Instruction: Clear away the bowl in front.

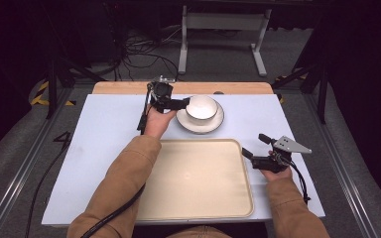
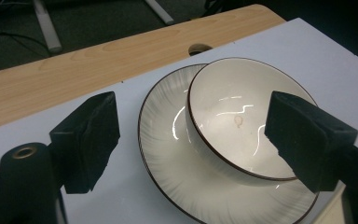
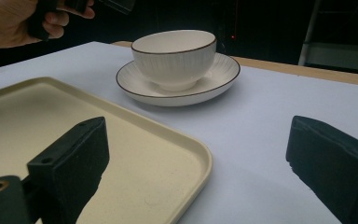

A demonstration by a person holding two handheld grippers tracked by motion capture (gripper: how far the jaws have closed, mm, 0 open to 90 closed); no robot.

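Spread left tongs [image 2: 191, 140] straddle the bowl [image 2: 242, 116]; high view adds spread right tongs [image 1: 257, 145].

Bowl [image 2: 242, 116] — glazed ceramic, glossy off-white, thin dark rim line, faint ribbing outside. Saucer [image 2: 168, 154] — same glossy glaze, fine radial streaks. Tray [image 1: 198, 183] — smooth matt cream plastic. Tabletop [image 1: 109, 124] — matt pale sheet, smooth; along its far edge a light wood strip [image 2: 98, 60] with visible grain. Left claw [image 2: 191, 140] pads — matt black, rough-edged foam or rubber. Sleeve [image 1: 119, 188] — tan cloth.
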